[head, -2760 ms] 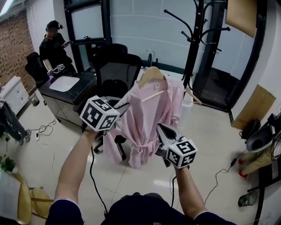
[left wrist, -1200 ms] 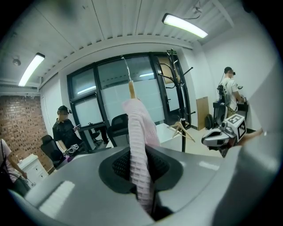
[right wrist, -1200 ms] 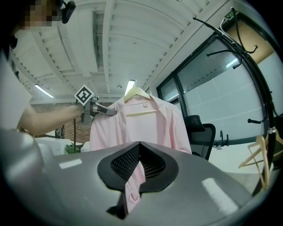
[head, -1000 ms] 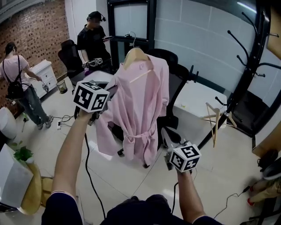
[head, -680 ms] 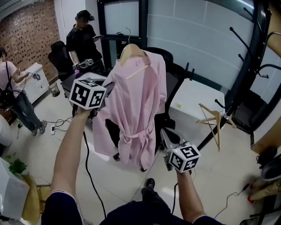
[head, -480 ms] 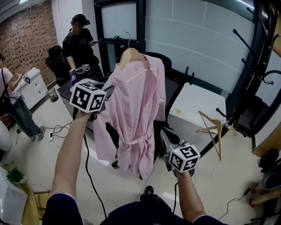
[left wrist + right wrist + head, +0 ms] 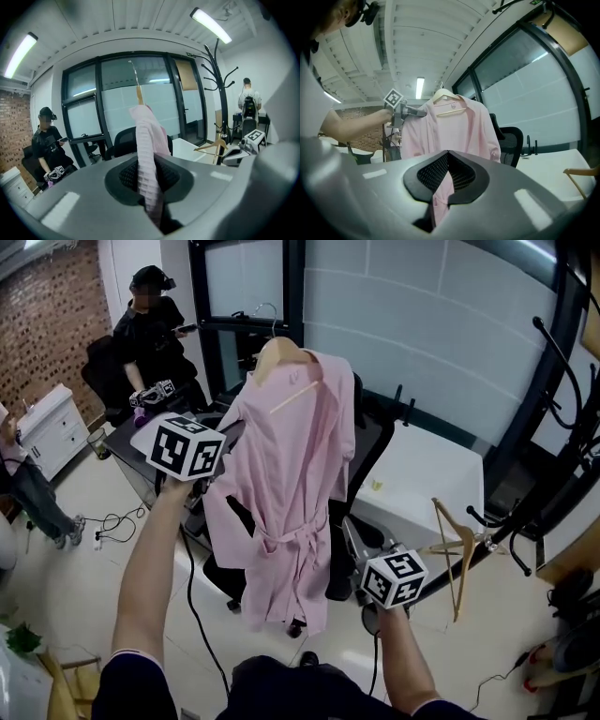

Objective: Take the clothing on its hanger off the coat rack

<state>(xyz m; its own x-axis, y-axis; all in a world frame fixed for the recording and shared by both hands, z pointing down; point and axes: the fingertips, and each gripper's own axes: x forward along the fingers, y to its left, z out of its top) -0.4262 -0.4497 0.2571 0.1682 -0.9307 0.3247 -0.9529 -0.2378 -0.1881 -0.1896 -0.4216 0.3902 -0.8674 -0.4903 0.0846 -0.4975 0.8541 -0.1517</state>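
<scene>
The rack (image 7: 565,465) has slid to the frame's right edge since a second ago, and the robe (image 7: 295,484) on its hanger (image 7: 281,352) hangs at centre, well clear of it. My left gripper (image 7: 232,432) clamps its shoulder and my right gripper (image 7: 349,527) pinches the lower edge, so I judge removal done

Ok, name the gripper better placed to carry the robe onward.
Left. The left gripper is shut on the pink robe at its shoulder, right by the hanger; the right gripper sits low beside the hem.
</scene>
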